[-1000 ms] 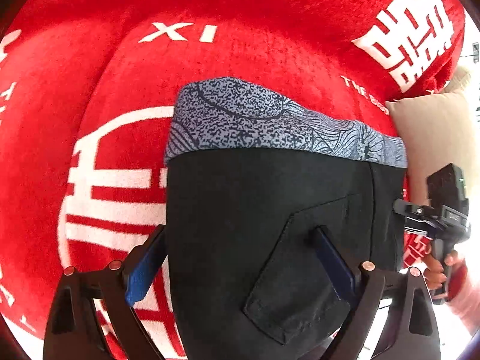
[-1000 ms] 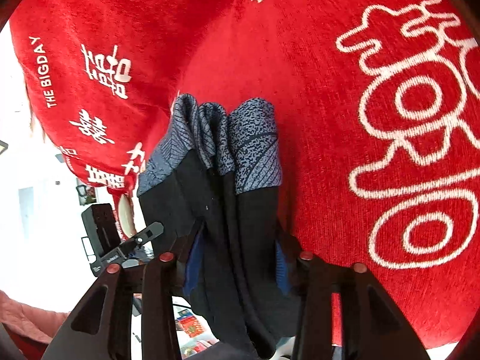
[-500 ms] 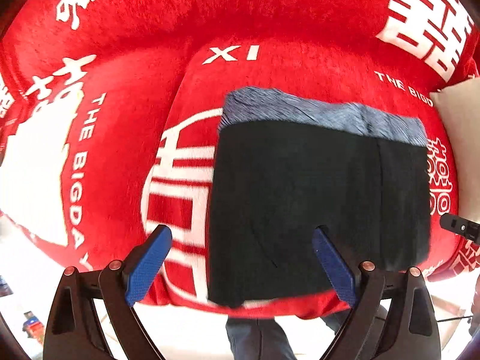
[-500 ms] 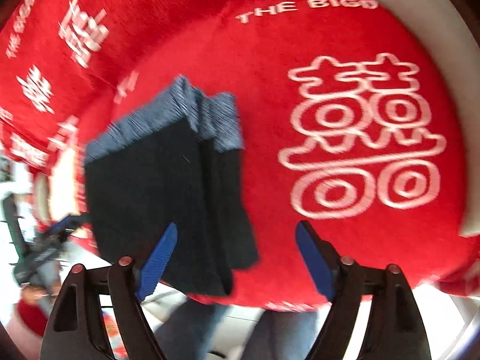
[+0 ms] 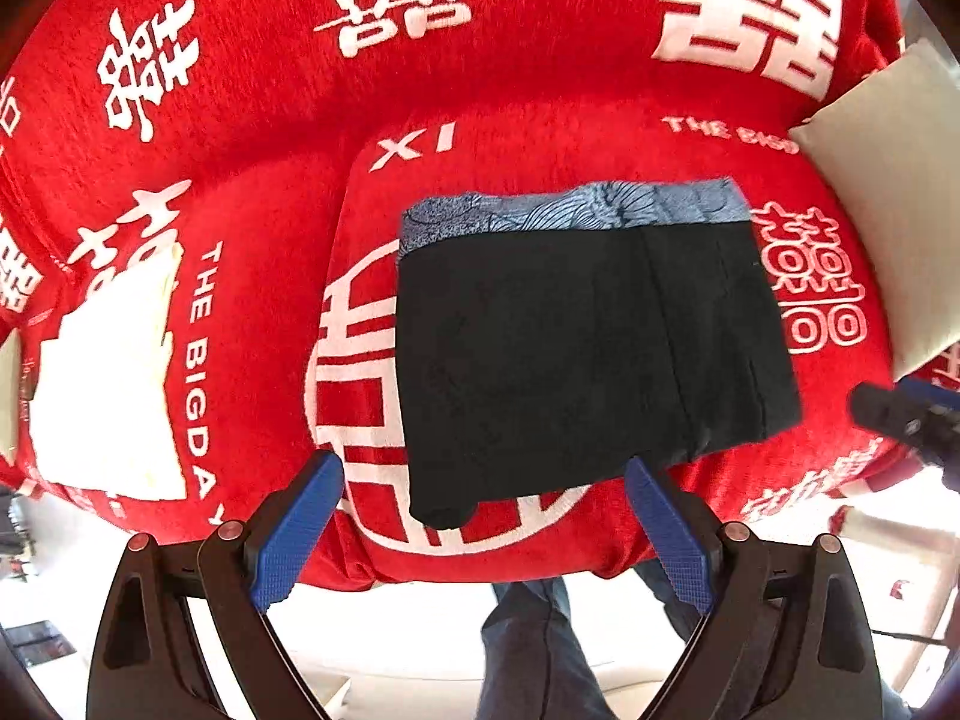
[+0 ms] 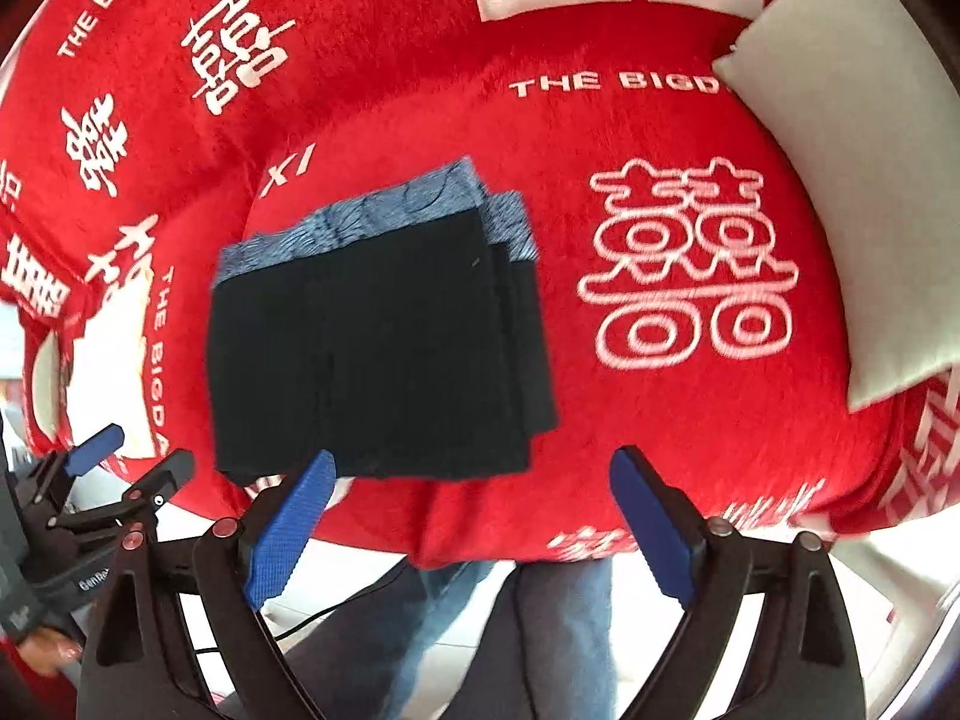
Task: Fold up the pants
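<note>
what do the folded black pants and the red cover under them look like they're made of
Folded black pants: matte woven cloth, probably cotton-like, with visible seams and a blue-grey patterned inner band showing at the far edge. Red cover with white printed characters: fuzzy, plush-looking pile, likely fleece or velour.

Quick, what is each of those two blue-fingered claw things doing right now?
Left gripper: open, holding nothing.
Right gripper: open, jaws just opened, nothing between them; folded black pants lie free.
</note>
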